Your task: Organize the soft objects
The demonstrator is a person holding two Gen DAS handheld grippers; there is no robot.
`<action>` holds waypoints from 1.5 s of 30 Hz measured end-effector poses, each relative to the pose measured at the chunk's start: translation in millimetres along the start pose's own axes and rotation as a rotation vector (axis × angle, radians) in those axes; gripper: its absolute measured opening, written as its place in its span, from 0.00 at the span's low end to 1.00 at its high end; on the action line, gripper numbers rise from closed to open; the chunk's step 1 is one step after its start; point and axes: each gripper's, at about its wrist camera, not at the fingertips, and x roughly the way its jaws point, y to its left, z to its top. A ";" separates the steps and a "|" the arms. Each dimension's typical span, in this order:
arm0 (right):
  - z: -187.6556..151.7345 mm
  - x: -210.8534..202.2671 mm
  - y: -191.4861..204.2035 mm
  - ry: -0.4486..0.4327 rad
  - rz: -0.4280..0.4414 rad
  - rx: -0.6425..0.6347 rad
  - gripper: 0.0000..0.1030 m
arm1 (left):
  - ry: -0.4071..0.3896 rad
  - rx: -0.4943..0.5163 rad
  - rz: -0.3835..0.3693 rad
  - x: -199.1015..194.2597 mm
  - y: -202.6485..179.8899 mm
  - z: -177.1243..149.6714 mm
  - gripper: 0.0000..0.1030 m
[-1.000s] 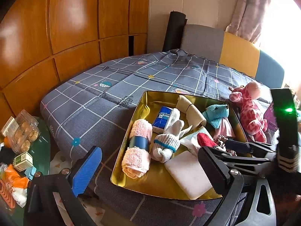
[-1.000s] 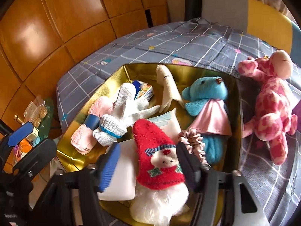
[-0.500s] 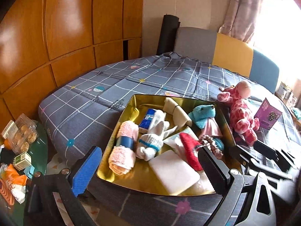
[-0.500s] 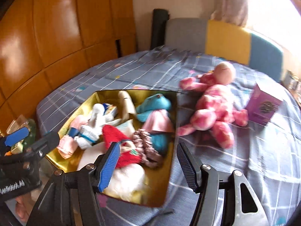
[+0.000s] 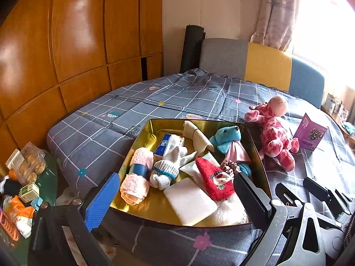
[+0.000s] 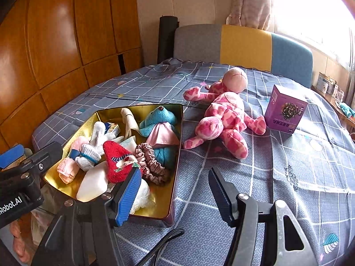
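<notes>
Pink plush giraffe (image 6: 224, 119): lies on the checked bedspread (image 6: 288, 177), just beside the gold tin's right wall, outside it; judged to be the one soft object left to stow.
Gold tin (image 6: 175, 168): is set near the bed's front edge and is already crowded with a red Santa sock (image 6: 118, 161), a blue plush bear (image 6: 159, 119), a satin scrunchie (image 6: 150, 161), white gloves (image 5: 168, 166), a rolled pink towel (image 5: 137, 177) and a white block (image 5: 190, 201).
Purple box (image 6: 285, 110): stands upright beyond the giraffe, on the far side from the tin; it is rigid, so it is judged not part of the sorting.
Right gripper (image 6: 175, 188): is poised over the bedspread beside the tin's front right corner; jaws are released, nothing between them.
Left gripper (image 5: 175, 195): is held before the tin's front edge; jaws are spread wide and empty.
Risk, capacity: little free room is seen in the tin; the giraffe may overhang or push smaller items out.
Risk, grasp: a limb-only pinch may let the limp body drag and catch the tin's rim, shifting the tin toward the bed edge.
Risk, neighbour: a wide sweep may topple the purple box.
</notes>
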 end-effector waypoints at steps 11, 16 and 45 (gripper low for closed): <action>-0.5 0.3 5.3 0.000 0.005 -0.011 0.62 | 0.003 -0.015 -0.002 -0.7 3.4 1.5 1.00; -1.0 -0.2 7.2 -0.001 0.007 -0.014 0.62 | 0.011 -0.011 -0.005 0.6 3.5 1.4 1.00; -2.2 0.1 6.8 0.002 0.010 -0.011 0.62 | 0.025 -0.013 0.001 3.3 7.2 0.9 1.00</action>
